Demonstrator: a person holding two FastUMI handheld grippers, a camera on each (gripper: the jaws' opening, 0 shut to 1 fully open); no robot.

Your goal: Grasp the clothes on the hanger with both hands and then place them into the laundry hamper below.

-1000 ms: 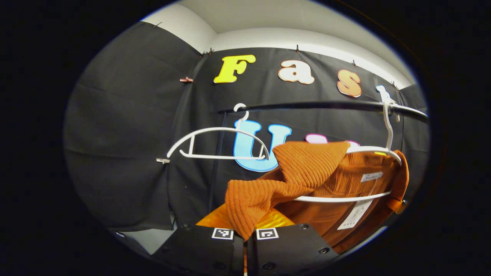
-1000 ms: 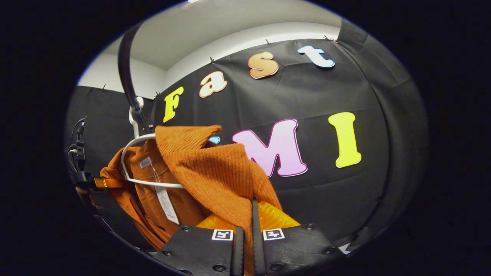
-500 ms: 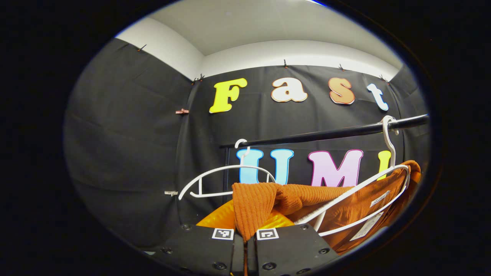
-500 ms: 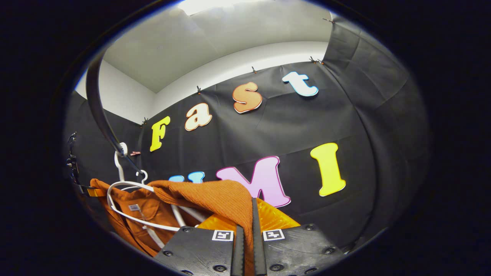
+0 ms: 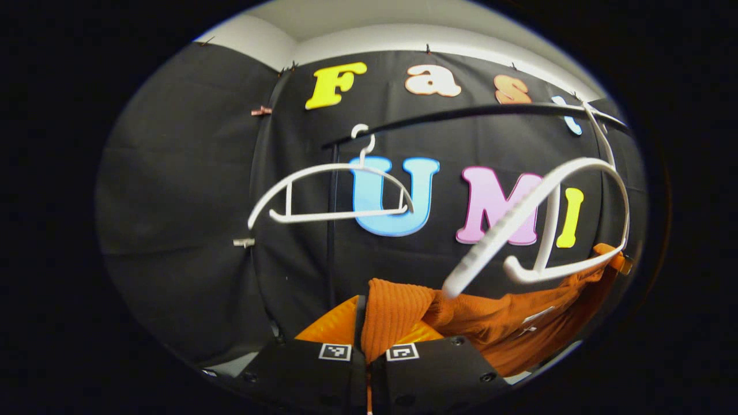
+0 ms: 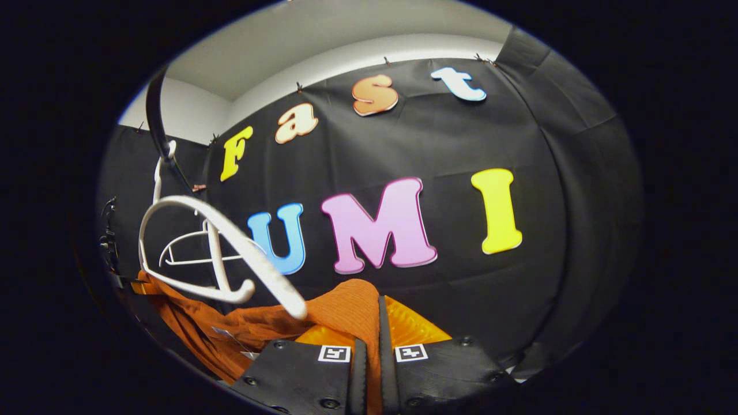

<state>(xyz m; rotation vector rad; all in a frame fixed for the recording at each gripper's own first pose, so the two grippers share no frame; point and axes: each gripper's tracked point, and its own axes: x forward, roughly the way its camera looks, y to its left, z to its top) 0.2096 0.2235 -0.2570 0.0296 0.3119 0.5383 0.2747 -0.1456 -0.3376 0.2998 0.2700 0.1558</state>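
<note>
In the left gripper view, an empty white hanger is hanging from the black rail up and to the left of the left gripper. That gripper's 2 fingers are pinching a fold of the orange ribbed sweater, whose cloth is rising between them and trailing off to the right. Above the cloth on the right, a second white hanger is swinging tilted on the rail, bare of the sweater; its near arm is blurring. The sweater's lower part is running out of sight at the bottom edge.

In the right gripper view, the tilted hanger is sitting up and to the left, the sweater sagging below it. The right gripper is clamping both fingers on the cloth's edge. A white label on the cloth is too small to make out.
</note>
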